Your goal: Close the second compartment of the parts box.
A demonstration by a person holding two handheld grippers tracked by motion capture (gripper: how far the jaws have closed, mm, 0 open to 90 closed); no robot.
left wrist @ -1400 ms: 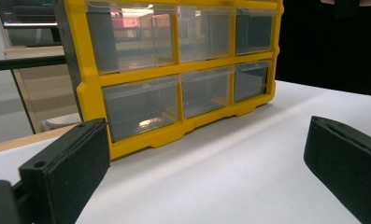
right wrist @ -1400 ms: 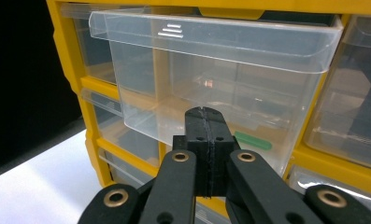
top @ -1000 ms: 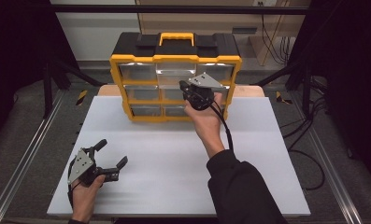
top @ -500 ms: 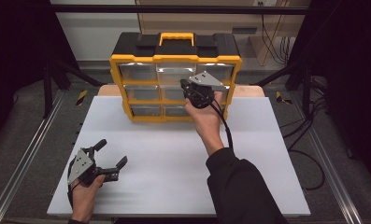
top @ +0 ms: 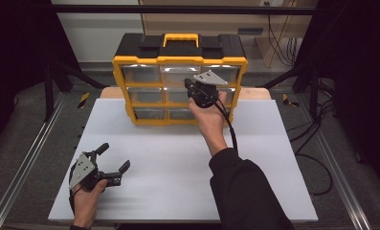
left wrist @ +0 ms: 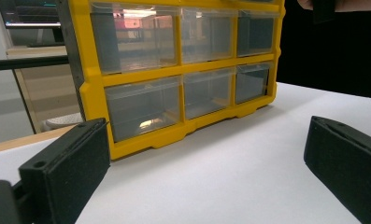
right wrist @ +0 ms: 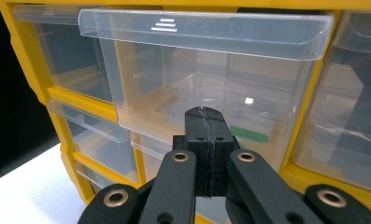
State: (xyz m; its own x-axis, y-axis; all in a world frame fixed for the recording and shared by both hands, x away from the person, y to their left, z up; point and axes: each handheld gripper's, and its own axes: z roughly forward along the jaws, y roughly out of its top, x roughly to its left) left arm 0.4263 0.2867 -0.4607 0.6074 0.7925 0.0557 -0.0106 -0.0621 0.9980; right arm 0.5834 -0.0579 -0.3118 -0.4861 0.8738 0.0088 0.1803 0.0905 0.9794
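Drawer cabinet (top: 178, 81) upright at upper centre of the high view, on the far edge of the worktop (top: 178, 182), drawer fronts toward the lower edge of the frame. Right tongs (top: 193, 92) at centre, directly before the middle row of drawers, right of its central drawer; in the right gripper view, closed tips just before a clear drawer (right wrist: 206, 79) standing slightly out of the cabinet front. Left tongs (top: 113, 160) at lower left of the high view, low over the worktop, well apart from the cabinet. Cabinet in the upper half of the left gripper view, beyond the two spread jaws.
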